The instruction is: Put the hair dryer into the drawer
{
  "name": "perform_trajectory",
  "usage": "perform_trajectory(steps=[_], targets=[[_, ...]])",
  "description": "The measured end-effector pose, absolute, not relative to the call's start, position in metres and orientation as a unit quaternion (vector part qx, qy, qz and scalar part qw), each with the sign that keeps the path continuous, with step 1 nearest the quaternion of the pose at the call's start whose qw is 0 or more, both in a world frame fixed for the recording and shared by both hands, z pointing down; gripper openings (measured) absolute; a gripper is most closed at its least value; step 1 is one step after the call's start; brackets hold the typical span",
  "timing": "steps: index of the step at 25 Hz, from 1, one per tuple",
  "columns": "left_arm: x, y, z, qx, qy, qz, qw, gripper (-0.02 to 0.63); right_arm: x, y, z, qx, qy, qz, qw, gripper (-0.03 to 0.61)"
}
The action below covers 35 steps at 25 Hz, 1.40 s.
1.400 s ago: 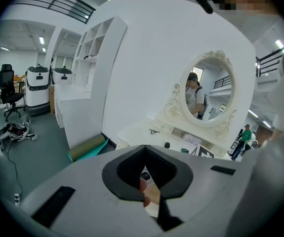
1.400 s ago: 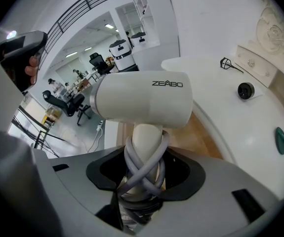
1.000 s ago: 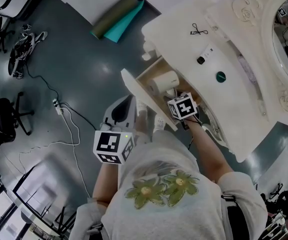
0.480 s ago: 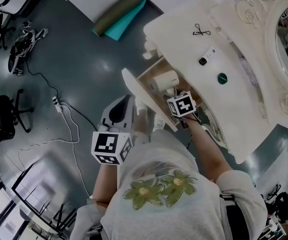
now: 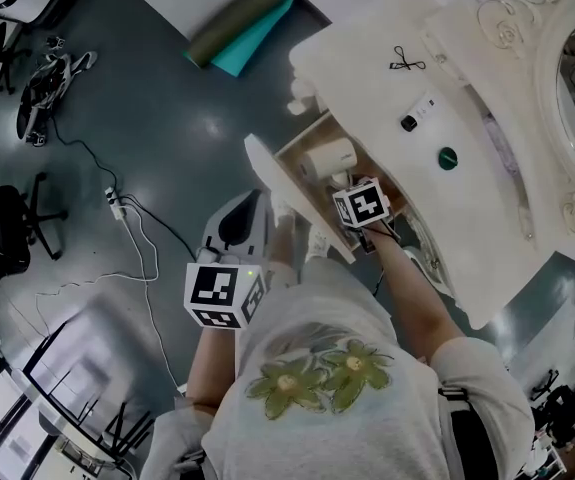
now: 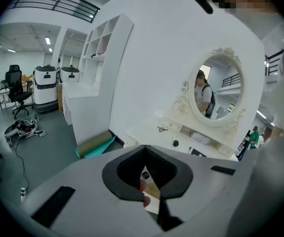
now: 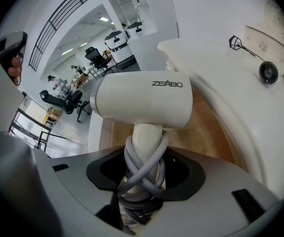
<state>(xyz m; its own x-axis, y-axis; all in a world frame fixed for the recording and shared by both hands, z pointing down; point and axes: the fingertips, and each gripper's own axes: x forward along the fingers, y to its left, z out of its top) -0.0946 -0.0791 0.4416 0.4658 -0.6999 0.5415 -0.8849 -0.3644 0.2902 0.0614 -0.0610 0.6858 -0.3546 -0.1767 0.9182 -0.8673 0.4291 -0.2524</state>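
hair dryer is clamped by its cord-wrapped handle in right gripper; to be lowered flat into drawer before release. left gripper closed, empty.

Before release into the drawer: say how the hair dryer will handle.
Probably top-heavy: the hair dryer carries its fat barrel above the thin handle that the right gripper clamps, so it may tip. The round barrel might roll. The wrapped cord likely adds grip.

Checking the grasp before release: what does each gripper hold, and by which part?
The right gripper grips the white hair dryer by its cord-wrapped handle. The left gripper holds nothing.
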Motion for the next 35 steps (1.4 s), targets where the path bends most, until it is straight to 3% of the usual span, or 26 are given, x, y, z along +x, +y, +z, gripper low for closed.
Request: perform_trajectory(steps=[35], targets=[[-0.109,-0.099,0.456,0.792,-0.502,0.182,0.294,0.011,0.066,-0.068,0.742,0.348,-0.688,0.417,0.481,0.204]])
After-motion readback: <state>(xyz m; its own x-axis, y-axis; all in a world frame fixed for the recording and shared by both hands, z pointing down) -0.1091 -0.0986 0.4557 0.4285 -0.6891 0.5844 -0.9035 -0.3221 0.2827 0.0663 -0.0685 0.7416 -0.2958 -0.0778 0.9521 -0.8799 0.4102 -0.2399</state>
